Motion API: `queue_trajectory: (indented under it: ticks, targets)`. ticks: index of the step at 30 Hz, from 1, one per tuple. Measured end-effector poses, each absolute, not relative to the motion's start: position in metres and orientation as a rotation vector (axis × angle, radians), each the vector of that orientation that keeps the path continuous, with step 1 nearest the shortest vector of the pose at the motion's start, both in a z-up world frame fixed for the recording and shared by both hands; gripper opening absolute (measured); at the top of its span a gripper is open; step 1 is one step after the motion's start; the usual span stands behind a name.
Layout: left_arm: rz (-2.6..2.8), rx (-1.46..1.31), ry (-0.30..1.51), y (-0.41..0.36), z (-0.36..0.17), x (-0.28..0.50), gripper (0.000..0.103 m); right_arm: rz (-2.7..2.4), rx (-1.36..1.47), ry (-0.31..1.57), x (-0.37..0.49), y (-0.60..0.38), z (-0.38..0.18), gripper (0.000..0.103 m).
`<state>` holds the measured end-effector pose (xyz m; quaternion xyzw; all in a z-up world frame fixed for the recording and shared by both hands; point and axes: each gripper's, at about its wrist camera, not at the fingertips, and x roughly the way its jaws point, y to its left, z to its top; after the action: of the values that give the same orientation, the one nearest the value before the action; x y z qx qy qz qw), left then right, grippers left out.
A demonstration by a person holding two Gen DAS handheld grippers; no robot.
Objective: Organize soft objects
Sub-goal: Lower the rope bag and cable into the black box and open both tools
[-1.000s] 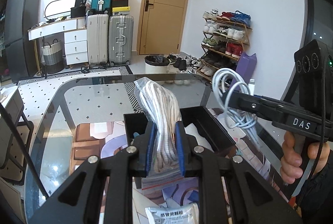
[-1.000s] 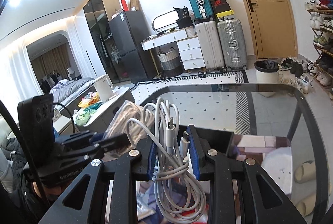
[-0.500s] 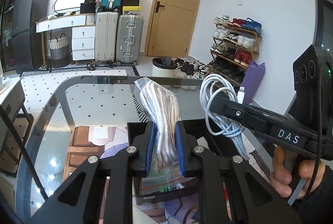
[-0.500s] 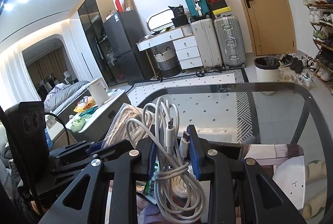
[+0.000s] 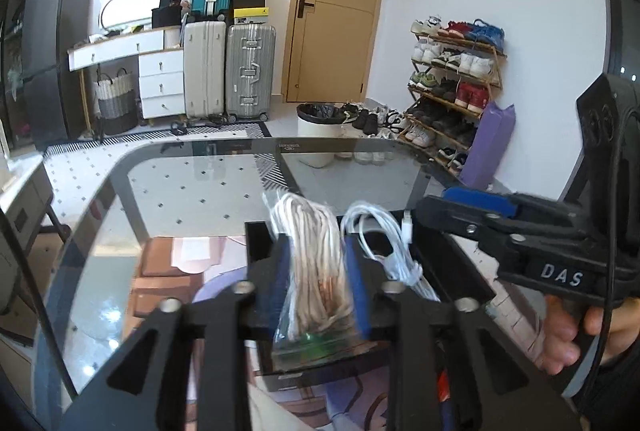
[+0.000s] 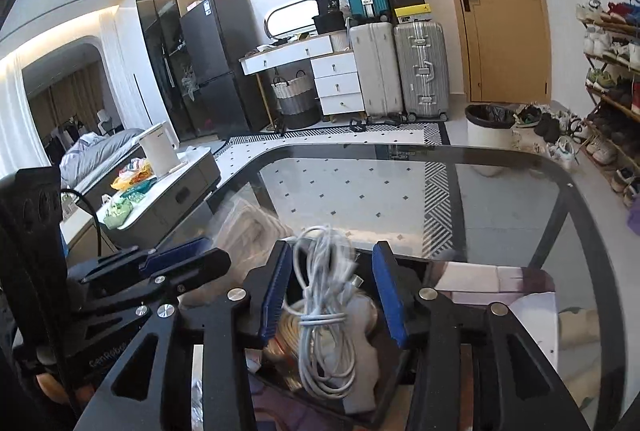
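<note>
1. The left gripper (image 5: 316, 271) is pinching a clear bag of beige cord (image 5: 310, 255) between its blue pads, the jaws closed down to the width of the bundle; the bag is hanging over the black box (image 5: 448, 259) on the glass table (image 5: 192, 187).
2. The right gripper (image 6: 334, 287) is standing with its jaws spread wide – the blue pads are well clear of the white cable (image 6: 326, 311) on both sides, so it is gripping nothing.
3. The white cable is lying coiled inside the black box, resting on a grey soft item (image 6: 366, 335) and other contents too blurred to name.
4. In the left wrist view the cable's loops (image 5: 384, 243) are sitting just beside the bagged cord, with the right gripper's body (image 5: 520, 243) reaching in from the right – a hand (image 5: 568, 331) is wrapping its handle.
</note>
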<state>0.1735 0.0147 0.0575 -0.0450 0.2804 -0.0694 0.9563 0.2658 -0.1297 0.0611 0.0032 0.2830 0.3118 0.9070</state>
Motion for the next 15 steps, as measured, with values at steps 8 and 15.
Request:
queue_trajectory:
  ticks: [8,15]
  targets:
    - [-0.105,-0.04,0.589,0.017,0.06,0.16,0.062,0.635,-0.019,0.576,0.235,-0.159,0.058,0.076]
    - [-0.069,-0.026,0.584,0.023,0.055,0.13,0.103,0.655,-0.005,0.581,0.205,-0.191,0.053,0.102]
